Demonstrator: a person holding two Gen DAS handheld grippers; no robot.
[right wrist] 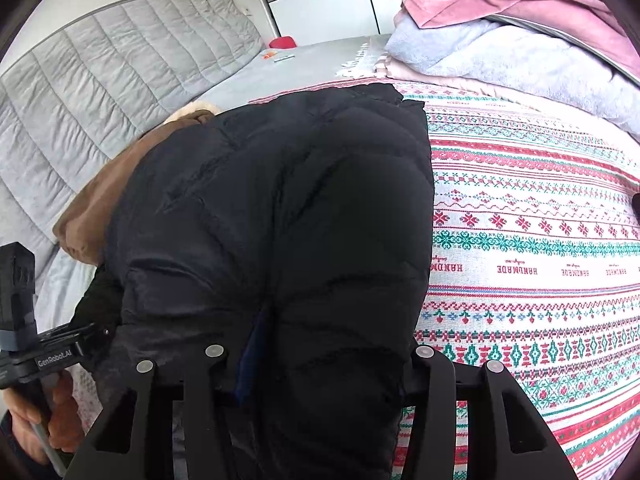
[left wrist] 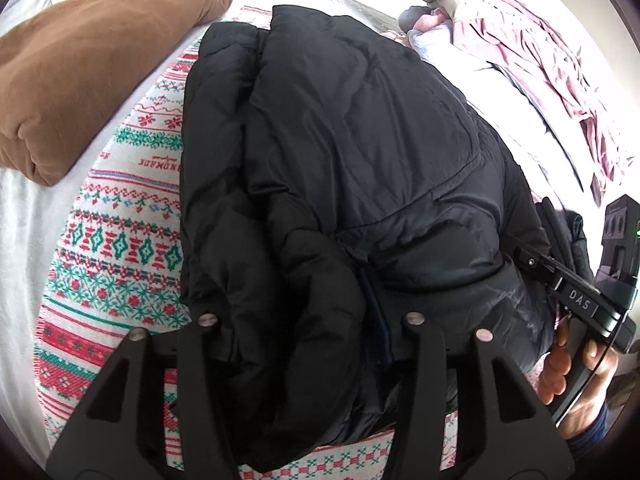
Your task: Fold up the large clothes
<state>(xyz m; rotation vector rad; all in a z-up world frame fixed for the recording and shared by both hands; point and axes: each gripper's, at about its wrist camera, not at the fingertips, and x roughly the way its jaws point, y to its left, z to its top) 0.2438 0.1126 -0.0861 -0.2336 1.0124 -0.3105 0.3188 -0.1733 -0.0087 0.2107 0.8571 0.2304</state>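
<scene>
Black jacket (left wrist: 340,168) bunched between left tongs (left wrist: 308,320) and right tongs (right wrist: 316,354), both spread wide, on patterned blanket (right wrist: 540,240) mid-bed. Clamp hem evenly, fold away, keep layers aligned.

Jacket (left wrist: 340,160) on blanket (left wrist: 120,248), pillow (left wrist: 80,72) left, laundry (left wrist: 540,60) right.

Both wrist views look down closely, sharing the black jacket (left wrist: 340,152) from opposite sides
</scene>
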